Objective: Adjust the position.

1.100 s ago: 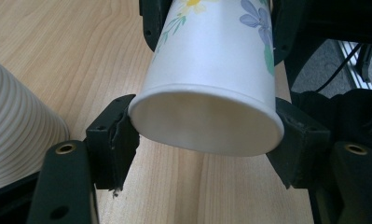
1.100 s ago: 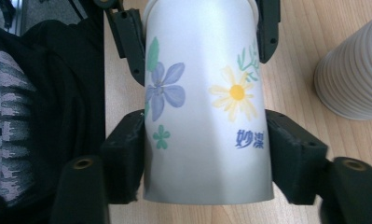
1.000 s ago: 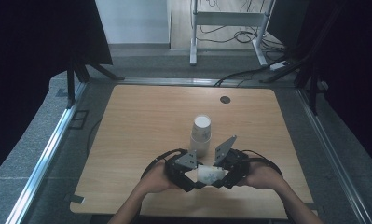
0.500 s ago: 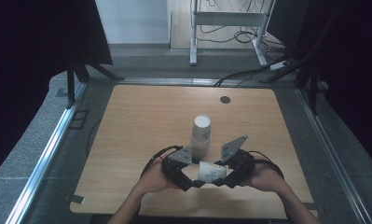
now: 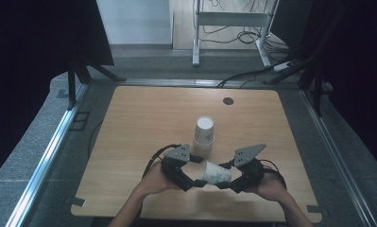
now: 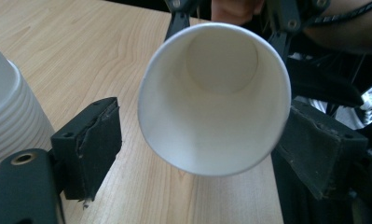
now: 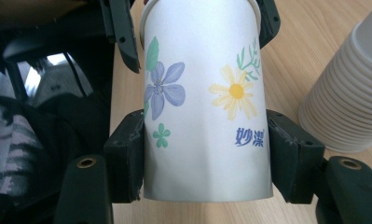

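Note:
A white paper cup (image 5: 214, 172) printed with flowers lies on its side just above the wooden table (image 5: 143, 118), between the two grippers. My right gripper (image 5: 226, 182) is shut on its base end; in the right gripper view both pads press the cup's (image 7: 202, 93) sides, my right gripper (image 7: 207, 163) at the bottom. My left gripper (image 5: 193, 182) stands around the rim end. Its jaws have just been opening. In the left gripper view the cup's (image 6: 214, 98) open mouth faces me between the jaws of my left gripper (image 6: 207, 149), and the left pad (image 6: 93, 144) stands clear of it.
A tall stack of paper cups (image 5: 204, 135) stands upright just beyond the grippers, close beside them (image 6: 6, 116) (image 7: 351, 102). A small black round cap (image 5: 228, 100) sits in the table's far side. Bare wood lies to the left and right.
The left gripper's jaws have spread off the cup's rim. The right gripper has shifted a little to the right with the cup in it.

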Demonstrator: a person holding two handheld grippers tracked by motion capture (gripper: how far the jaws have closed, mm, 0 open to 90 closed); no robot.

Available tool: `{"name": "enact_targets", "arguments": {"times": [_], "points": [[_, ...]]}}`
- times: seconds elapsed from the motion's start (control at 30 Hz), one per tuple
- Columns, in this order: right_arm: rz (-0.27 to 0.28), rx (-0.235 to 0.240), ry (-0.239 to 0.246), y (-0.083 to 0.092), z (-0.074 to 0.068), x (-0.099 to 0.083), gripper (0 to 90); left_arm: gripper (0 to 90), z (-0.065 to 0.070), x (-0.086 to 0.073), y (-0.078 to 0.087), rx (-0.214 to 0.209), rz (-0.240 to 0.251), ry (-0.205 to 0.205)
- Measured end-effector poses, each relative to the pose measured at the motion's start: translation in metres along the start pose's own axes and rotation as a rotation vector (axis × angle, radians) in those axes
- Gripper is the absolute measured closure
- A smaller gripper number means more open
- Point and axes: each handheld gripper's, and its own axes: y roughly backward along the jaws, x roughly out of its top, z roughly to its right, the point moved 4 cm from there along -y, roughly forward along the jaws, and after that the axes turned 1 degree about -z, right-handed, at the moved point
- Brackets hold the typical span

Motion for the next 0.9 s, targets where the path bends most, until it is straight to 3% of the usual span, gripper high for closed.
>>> {"name": "enact_targets", "arguments": {"times": [0.37,0.9], "points": [[0.146,-0.007,-0.005,-0.003,-0.002,-0.011,36.2,15.2,0.001,0.000,0.000,-0.014,0.020,0.008],[0.217,0.000,0.009,-0.009,-0.003,-0.012,36.1,20.4,0.002,0.003,0.000,-0.035,0.045,0.005]]}}
